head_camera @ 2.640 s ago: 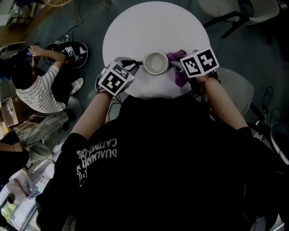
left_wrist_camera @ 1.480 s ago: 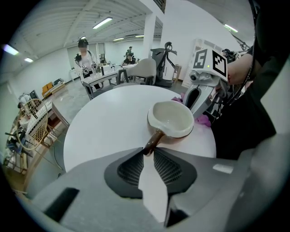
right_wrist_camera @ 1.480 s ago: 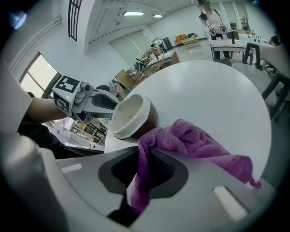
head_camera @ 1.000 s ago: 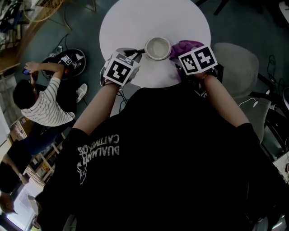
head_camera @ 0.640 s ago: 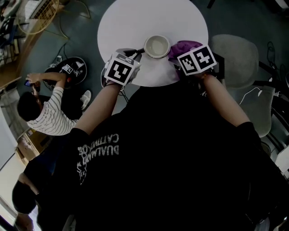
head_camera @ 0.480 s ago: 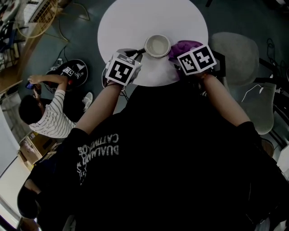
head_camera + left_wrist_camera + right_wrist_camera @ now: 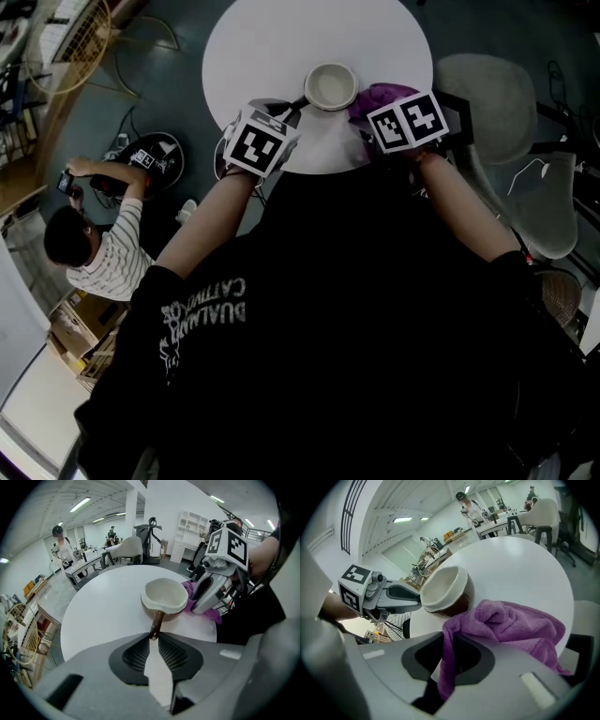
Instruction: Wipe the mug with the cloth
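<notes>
left gripper (image 7: 153,638) jaws just closing on mug handle (image 7: 157,619); right gripper (image 7: 449,644) jaws pinch cloth (image 7: 511,620).

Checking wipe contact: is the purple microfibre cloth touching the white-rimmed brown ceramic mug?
Touching. The right gripper view shows the purple microfibre cloth bunched against the brown wall of the white-rimmed mug, with no gap between them.

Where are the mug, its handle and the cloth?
mug (image 7: 165,596): left gripper view, pale inner wall.
handle (image 7: 156,622): left gripper view, brown stem.
cloth (image 7: 511,620): right gripper view, top fold.
</notes>
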Demonstrator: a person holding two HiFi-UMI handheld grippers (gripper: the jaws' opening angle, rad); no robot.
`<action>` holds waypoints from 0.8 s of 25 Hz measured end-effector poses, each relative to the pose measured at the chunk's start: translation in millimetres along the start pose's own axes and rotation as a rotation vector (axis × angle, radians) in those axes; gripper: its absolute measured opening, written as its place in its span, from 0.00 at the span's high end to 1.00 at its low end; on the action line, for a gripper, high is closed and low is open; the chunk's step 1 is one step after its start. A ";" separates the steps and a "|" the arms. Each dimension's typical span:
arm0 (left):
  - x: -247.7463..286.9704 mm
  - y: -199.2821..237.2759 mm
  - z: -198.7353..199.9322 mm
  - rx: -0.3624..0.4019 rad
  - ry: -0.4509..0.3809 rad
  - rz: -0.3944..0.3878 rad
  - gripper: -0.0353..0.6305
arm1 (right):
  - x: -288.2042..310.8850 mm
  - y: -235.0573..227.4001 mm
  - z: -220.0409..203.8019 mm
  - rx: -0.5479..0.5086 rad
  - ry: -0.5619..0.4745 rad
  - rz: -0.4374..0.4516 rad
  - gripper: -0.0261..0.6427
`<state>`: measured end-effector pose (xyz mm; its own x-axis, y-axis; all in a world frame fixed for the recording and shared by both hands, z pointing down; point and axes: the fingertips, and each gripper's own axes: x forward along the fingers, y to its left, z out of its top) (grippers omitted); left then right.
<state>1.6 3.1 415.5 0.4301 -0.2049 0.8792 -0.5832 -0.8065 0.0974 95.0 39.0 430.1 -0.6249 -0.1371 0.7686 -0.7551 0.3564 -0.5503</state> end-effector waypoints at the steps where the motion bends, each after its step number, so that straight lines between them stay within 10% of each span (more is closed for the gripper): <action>1: 0.0 -1.5 -1.0 0.012 0.000 -0.005 0.86 | 1.5 2.2 -1.1 0.009 -0.003 0.000 0.88; 13: -5.0 -8.6 -10.5 0.126 -0.010 -0.054 0.86 | 20.6 29.0 -2.1 0.134 -0.092 -0.019 0.88; 20: -4.9 -13.5 -13.4 0.151 -0.025 -0.076 0.86 | 38.3 69.5 -0.4 0.196 -0.142 0.136 0.88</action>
<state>-1.8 22.4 416.1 0.4870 -0.1523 0.8600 -0.4389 -0.8940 0.0901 18.7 59.0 421.5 -0.7342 -0.2336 0.6375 -0.6778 0.1969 -0.7084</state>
